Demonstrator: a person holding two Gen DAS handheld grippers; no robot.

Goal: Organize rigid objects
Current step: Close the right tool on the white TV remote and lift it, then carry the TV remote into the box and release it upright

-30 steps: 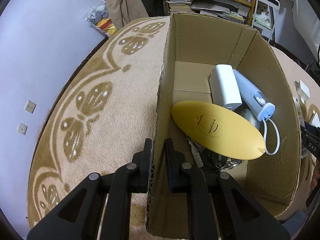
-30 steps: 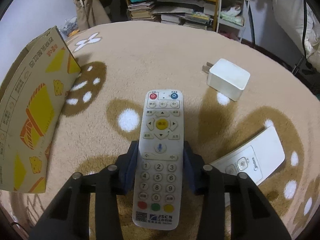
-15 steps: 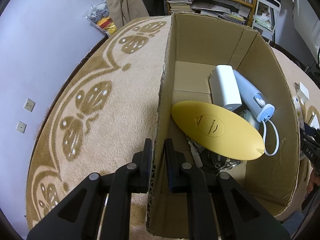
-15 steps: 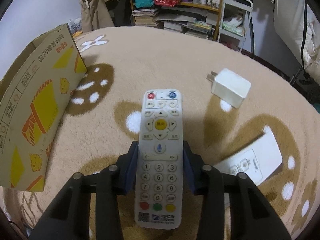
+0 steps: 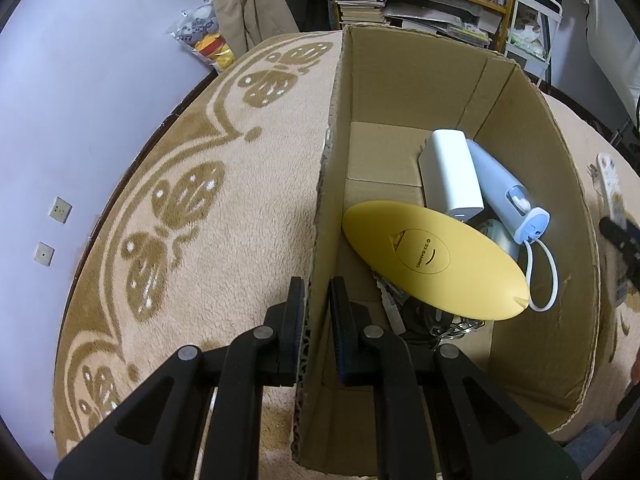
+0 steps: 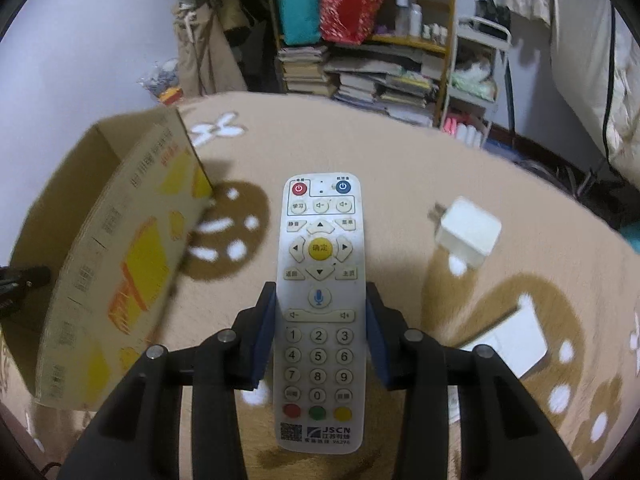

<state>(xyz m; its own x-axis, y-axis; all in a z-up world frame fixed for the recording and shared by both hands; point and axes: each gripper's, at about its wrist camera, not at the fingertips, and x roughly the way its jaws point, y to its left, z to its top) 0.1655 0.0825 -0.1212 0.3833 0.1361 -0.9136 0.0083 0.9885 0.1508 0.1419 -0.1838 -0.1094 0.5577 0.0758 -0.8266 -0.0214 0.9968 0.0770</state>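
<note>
Left wrist view: a round tabletop covered by a beige plush cloth with brown butterfly pattern (image 5: 192,216) stands by a pale lilac wall (image 5: 80,80). Behind it are a wooden shelf of stacked books (image 5: 404,4) and a hanging tan garment (image 5: 248,4). The open brown cardboard box (image 5: 532,168) sits on the cloth. Inside lie a yellow oval plastic lid (image 5: 432,256), a white rectangular power bank (image 5: 450,180) leaning beside a pale blue cylindrical device with a white loop strap (image 5: 504,200), and dark metal chain items under the lid, too hidden to identify. The left hand-held gripper (image 5: 316,312) is pinched on the box's near wall, one finger outside and one inside. At the right edge, beyond the box, the white remote control (image 5: 612,192) shows blurred in the right hand-held gripper (image 5: 618,236).

Right wrist view: the same cloth, here with brown patches and white dots. The right hand-held gripper's blue pads clamp the remote by its long sides at mid-length, clear above the cloth, button face up. The box, printed yellow and orange outside, is to the left. On the cloth to the right lie a white cube plug charger (image 6: 468,234) and, nearer, a flat white remote (image 6: 512,340), partly hidden by a finger.
</note>
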